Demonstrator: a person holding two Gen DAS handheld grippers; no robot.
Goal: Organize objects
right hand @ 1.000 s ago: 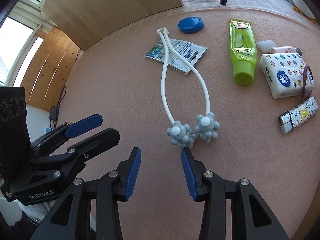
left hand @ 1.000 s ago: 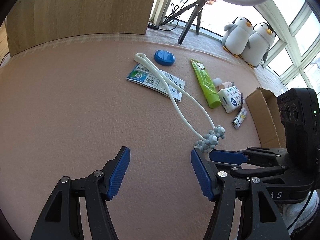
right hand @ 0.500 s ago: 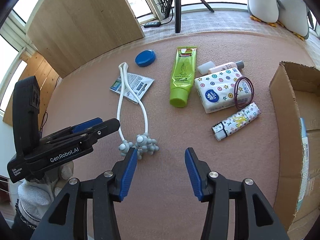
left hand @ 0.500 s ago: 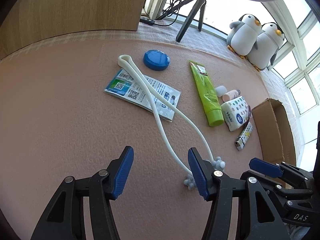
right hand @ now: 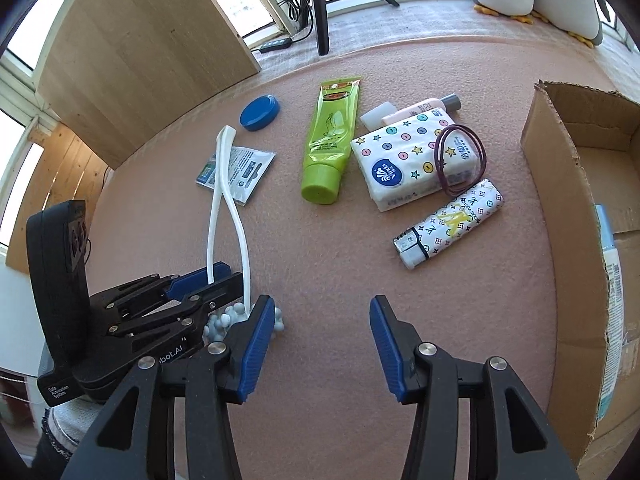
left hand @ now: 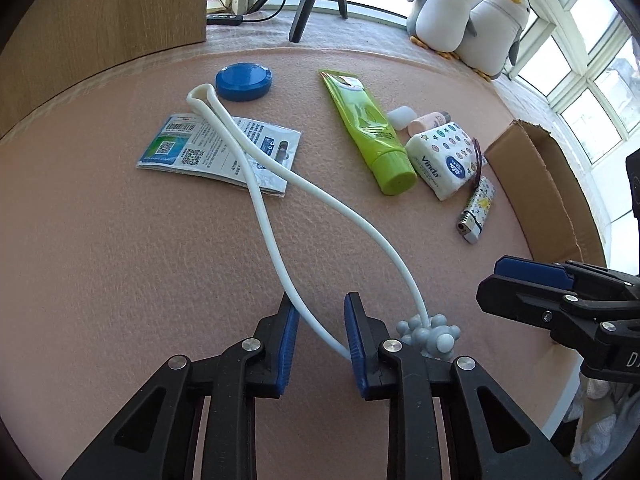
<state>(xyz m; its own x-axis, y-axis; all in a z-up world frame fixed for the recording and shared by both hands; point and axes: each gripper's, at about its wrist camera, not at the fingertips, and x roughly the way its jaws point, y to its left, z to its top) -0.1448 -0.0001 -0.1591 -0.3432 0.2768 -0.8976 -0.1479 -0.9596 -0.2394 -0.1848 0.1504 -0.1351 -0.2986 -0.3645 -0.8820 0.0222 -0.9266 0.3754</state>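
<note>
A white neck massager [left hand: 272, 240] with grey knobbed balls [left hand: 432, 336] lies on the pink felt table. My left gripper [left hand: 322, 344] straddles one of its thin arms just above the balls. Its jaws are narrowed, with a gap still showing on both sides of the arm. The right wrist view shows the massager [right hand: 240, 232] running into the left gripper [right hand: 224, 280]. My right gripper [right hand: 320, 340] hovers open over bare felt, right of the balls, holding nothing. An open cardboard box [right hand: 560, 200] stands at the right.
Beyond the massager lie a leaflet packet [left hand: 192, 148], blue lid [left hand: 244, 81], green tube [left hand: 368, 128], small bottle [left hand: 428, 120], tissue pack [left hand: 440, 160] with hair bands [right hand: 460, 160], and patterned lighter [left hand: 476, 216]. Plush penguins [left hand: 468, 12], a tripod leg and a wood board [left hand: 100, 12] line the back.
My left gripper moved in over the massager's arm and its jaws narrowed around it. My right gripper pulled back and swung right, away from the balls, staying open.
</note>
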